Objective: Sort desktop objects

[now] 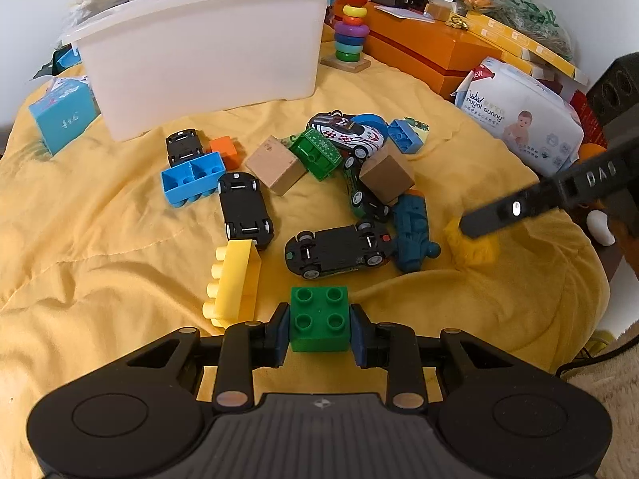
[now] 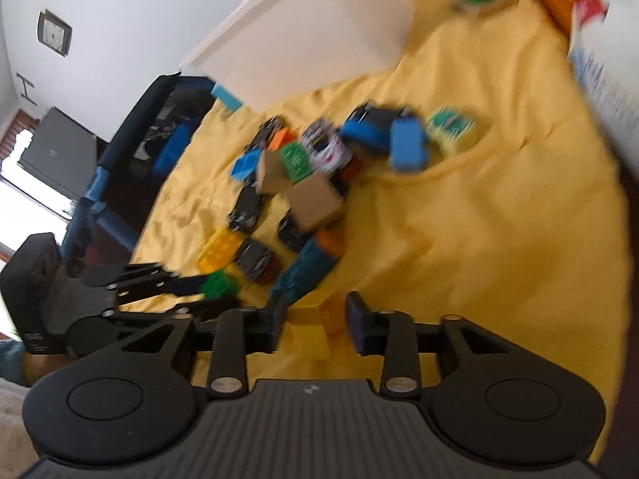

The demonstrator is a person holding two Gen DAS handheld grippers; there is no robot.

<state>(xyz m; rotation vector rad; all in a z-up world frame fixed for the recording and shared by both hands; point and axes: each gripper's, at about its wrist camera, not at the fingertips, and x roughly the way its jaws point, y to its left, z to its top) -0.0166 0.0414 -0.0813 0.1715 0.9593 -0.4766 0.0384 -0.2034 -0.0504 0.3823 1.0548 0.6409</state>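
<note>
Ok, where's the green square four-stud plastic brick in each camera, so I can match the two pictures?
Left wrist: green square four-stud plastic brick, bottom centre, clamped in the left gripper.
Right wrist: same brick, lower left, blurred, at that gripper's tips.
Shared landmark: white plastic bin on the yellow cloth behind the toys.
</note>
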